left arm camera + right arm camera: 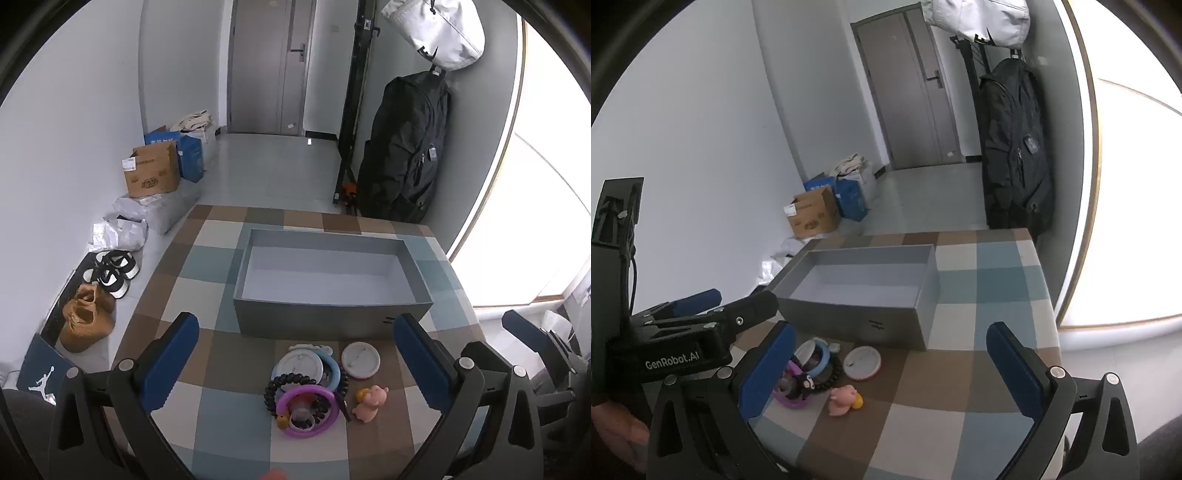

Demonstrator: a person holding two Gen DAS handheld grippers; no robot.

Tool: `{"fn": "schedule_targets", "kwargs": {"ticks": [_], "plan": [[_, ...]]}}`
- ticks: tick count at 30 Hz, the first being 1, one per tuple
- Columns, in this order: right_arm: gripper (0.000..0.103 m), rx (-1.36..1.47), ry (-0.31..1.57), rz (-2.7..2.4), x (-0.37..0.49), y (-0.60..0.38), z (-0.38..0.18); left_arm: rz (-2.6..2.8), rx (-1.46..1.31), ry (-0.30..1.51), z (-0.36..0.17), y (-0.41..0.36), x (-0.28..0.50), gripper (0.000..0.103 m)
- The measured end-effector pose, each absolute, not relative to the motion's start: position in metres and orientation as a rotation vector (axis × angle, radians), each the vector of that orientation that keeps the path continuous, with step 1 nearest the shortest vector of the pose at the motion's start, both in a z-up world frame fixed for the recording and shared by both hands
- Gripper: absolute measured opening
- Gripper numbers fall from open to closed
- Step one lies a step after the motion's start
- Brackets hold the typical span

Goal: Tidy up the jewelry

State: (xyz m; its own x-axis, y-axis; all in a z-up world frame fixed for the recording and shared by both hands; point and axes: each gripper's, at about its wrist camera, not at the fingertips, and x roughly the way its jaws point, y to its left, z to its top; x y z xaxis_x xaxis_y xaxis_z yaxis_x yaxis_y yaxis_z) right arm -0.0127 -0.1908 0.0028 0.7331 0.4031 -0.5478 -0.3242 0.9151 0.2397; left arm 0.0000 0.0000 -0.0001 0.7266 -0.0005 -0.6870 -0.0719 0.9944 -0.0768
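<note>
An empty grey open box (332,314) (857,321) stands on the checkered tablecloth (207,398). In front of it lies a small heap: a purple ring (325,417), a black bead bracelet (273,387), a blue ring (334,363), a white round badge (360,359) (862,362) and a pink pig charm (371,402) (844,400). My left gripper (295,354) is open and empty above the heap; it also shows in the right wrist view (701,306). My right gripper (890,365) is open and empty, to the right of the heap.
The table's far edge lies just behind the box. On the floor at left are shoes (110,273), plastic bags and cardboard boxes (151,170). A black backpack (406,147) hangs on a rack at the back right.
</note>
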Motion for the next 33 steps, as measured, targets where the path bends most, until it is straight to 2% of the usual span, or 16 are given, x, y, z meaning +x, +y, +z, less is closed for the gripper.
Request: {"fn": "schedule_targets", "kwargs": {"ticks": [33], "plan": [[0.103,0.129,0.624,0.387,-0.015,-0.194,0.003,0.020,-0.133,0.758,-0.003,-0.003,-0.002,0.102]]}}
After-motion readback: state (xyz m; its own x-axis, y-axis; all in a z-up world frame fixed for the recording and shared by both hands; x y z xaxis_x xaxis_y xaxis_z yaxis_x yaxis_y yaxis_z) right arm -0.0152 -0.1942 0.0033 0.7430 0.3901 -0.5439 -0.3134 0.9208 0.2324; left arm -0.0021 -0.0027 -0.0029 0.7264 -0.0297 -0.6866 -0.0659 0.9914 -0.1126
